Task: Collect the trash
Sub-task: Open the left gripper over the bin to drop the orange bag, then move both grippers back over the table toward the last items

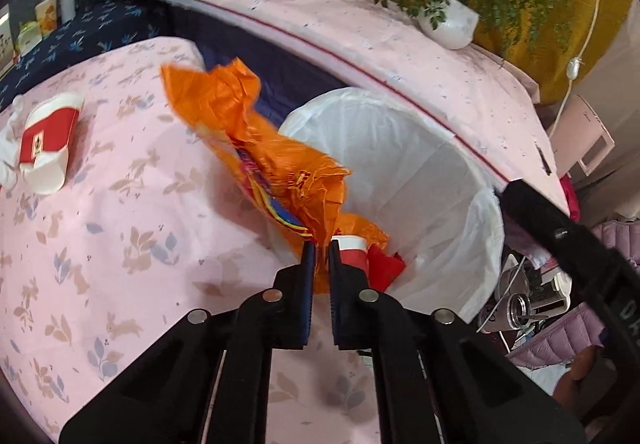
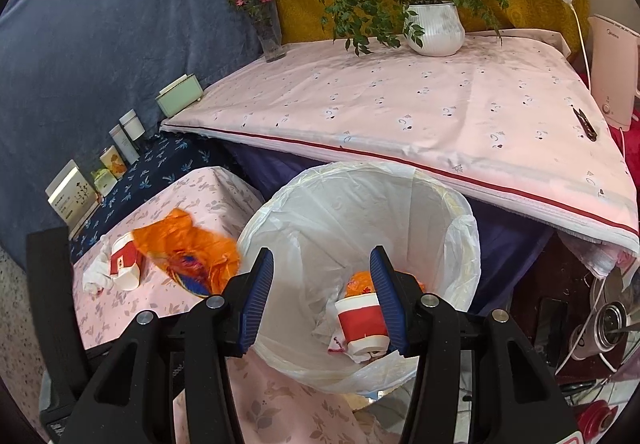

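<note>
Two hand-held grippers work around a white-lined trash bin [image 2: 360, 228], the landmark for everything else. Left of the bin lies a pink floral-clothed table [image 1: 100, 224]; behind the bin a second pink cloth [image 2: 400, 104] covers a raised surface with a potted plant [image 2: 434, 28].

The left gripper [image 1: 322, 244] has its jaws pressed together on an orange plastic bag [image 1: 256, 148], which billows up over the bin's left rim. The step in hand appears to be carrying this bag to the bin; the next move would call for bringing it fully over the opening and parting the jaws.

The right gripper [image 2: 322, 272] hangs above the bin with its jaws wide apart, holding nothing.

Inside the bin, at the bottom, lie a red-and-white paper cup [image 2: 362, 324], orange scraps and crumpled paper. Left of the bin, on the table, another red-and-white cup [image 1: 48, 140] lies on its side beside a white crumpled tissue [image 2: 96, 276], not yet collected.

The bag's lower end is hidden behind the left jaws, and its printing is too blurred to read.
</note>
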### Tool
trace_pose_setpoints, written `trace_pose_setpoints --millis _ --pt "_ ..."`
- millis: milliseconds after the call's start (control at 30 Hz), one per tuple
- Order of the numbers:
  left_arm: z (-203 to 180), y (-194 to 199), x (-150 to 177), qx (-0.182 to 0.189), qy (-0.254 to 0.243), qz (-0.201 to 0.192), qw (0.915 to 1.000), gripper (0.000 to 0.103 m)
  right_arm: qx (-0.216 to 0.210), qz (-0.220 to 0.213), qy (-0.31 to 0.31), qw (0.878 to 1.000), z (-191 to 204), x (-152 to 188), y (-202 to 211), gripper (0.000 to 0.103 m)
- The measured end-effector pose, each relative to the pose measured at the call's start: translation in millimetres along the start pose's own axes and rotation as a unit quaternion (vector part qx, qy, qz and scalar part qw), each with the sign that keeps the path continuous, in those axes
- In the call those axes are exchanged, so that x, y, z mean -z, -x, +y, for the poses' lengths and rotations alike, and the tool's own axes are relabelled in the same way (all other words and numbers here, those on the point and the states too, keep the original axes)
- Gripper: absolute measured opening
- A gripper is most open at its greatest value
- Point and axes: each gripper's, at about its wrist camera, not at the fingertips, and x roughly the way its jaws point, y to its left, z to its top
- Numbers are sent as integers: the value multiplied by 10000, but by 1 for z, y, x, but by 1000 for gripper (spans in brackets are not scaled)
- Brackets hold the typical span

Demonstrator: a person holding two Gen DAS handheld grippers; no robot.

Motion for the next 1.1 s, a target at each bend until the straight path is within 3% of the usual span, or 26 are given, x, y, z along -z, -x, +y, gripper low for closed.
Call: trace_pose_setpoints --millis 100,167,233,300,367,667,1100 --pt "-12 4 -5 219 -79 -31 9997 8 18 -55 -44 10000 -4 -3 4 49" --pt "-20 5 -5 315 -135 -9 9994 15 41 -106 -69 9999 -7 -5 8 49" --pt "-26 8 -6 304 -180 -64 9994 30 57 -158 -97 9998 -10 -7 12 51" --pt "-30 11 -5 191 -180 -136 9996 55 89 -201 -110 9997 -11 -9 15 52" --pt "-29 13 -6 107 -143 -157 9997 62 84 -205 -108 9997 -10 -9 16 52" --pt "16 33 -4 -172 373 -305 9987 63 -68 -165 49 9998 11 -7 15 52" --pt "128 79 2 -850 1183 -653 9872 63 -573 123 757 9954 110 9 -9 54"
